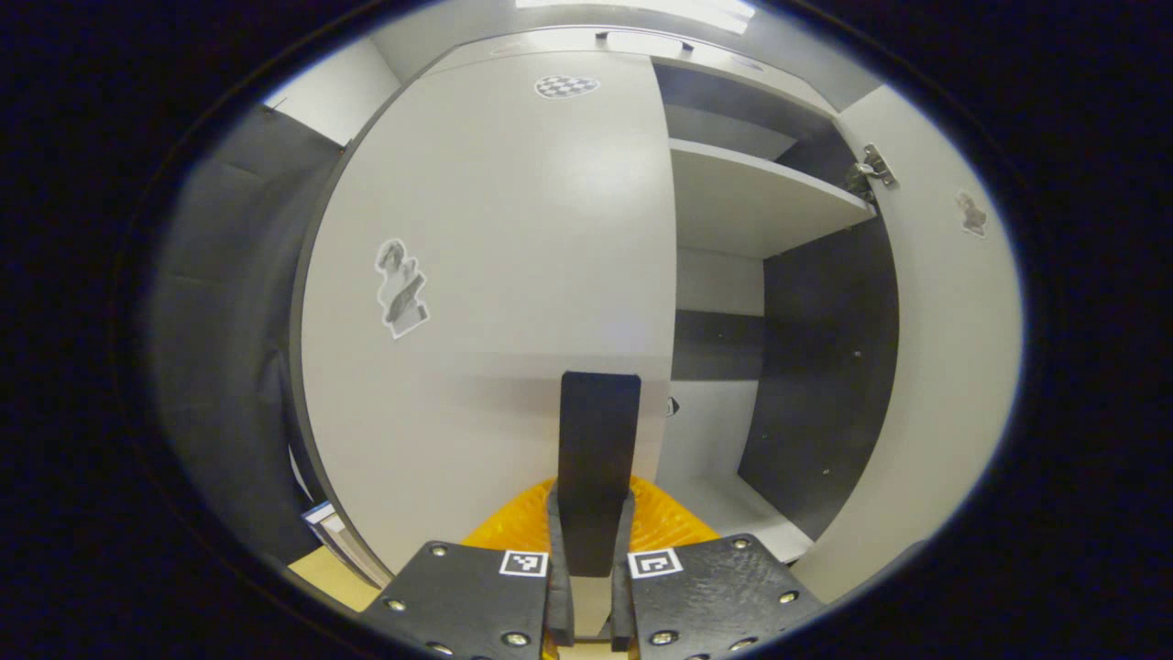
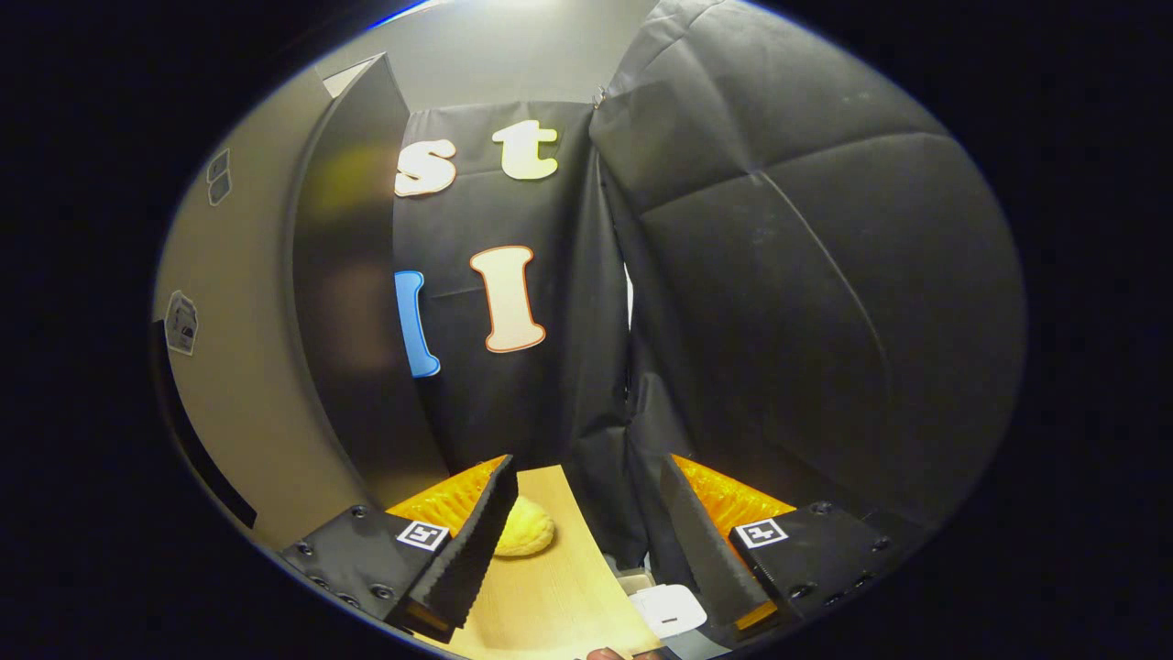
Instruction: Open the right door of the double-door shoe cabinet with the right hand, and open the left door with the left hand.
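In the left gripper view we see the shoe cabinet (image 1: 596,41) close ahead, its panels smooth, matte and pale grey with dark edges. On the far left hangs dull black cloth (image 1: 229,275). Next comes the left door (image 1: 495,275), a flat slab that stands closed, with a small cut-out sticker (image 1: 401,289) on its face and a checkered marker (image 1: 566,86) near its top. The left claw (image 1: 594,431) is clenched, its two fingers (image 1: 600,440) pressed flat together with no gap, and their tips lie over the lower part of the left door just beside its free right edge; we cannot tell whether they touch it. Right of that edge the cabinet stands open: a pale flat shelf (image 1: 761,202) crosses the upper part, the inner side wall is dark, and the floor panel below is pale. Farthest right, the right door (image 1: 953,367) is swung wide, a metal hinge (image 1: 871,170) near its top

In the right gripper view, the right door (image 2: 238,367) rises at the left, pale face and dark glossy edge, well apart from the right claw (image 2: 586,513). That claw is released, its ridged fingers (image 2: 476,541) spread wide with nothing between them. Below lie a smooth wooden surface (image 2: 559,587), a rounded yellow lump (image 2: 524,532) and a small white box (image 2: 669,610). Padded black cloth (image 2: 806,321) covers the right
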`<state>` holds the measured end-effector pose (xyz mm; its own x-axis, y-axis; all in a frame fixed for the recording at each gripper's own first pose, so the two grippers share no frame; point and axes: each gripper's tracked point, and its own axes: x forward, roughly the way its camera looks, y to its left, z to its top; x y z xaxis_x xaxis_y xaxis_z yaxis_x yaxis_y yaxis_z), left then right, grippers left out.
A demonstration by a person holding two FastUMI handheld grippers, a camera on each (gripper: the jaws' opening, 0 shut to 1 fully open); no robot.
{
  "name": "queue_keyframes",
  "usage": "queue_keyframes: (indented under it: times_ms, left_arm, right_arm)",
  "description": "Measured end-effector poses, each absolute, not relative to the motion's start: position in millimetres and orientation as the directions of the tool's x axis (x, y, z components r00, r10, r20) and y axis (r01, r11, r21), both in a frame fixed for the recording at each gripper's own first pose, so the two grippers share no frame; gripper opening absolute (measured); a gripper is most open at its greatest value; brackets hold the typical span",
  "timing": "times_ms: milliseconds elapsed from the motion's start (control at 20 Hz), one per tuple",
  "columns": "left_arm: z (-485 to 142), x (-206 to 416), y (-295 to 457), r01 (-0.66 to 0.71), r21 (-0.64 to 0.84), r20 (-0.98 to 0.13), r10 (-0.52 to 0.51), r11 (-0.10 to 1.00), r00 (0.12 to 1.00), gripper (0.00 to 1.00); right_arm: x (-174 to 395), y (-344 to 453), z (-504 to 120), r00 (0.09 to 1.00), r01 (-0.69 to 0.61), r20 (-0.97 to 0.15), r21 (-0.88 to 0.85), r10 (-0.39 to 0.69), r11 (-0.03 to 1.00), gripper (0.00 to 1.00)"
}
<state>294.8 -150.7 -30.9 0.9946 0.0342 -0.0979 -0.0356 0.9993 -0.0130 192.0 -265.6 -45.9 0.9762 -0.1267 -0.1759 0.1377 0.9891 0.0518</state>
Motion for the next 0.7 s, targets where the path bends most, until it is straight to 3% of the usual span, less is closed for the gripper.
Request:
queue_keyframes:
  times_ms: [250, 500, 600, 700]
  left_arm:
    - [-34, 290, -150, -0.008, -0.024, -0.076, 0.006, 1.000, 0.997, 0.17]
    - [-30, 269, -149, 0.037, -0.063, -0.057, -0.041, 0.997, 0.998, 0.19]
    - [-29, 259, -146, 0.068, -0.077, -0.062, -0.073, 0.995, 0.995, 0.18]
    - [-28, 246, -143, 0.111, -0.110, -0.062, -0.118, 0.988, 0.991, 0.18]
  right_arm:
    - [182, -240, -48, 0.978, 0.110, -0.182, 0.064, -0.097, 0.992, 0.97]
    - [153, -220, -50, 0.971, 0.143, -0.201, 0.046, -0.131, 0.989, 1.00]
    - [138, -206, -42, 0.974, 0.141, -0.184, 0.031, -0.133, 0.990, 0.93]
    - [124, -205, -43, 0.967, 0.175, -0.188, -0.008, -0.173, 0.985, 0.97]
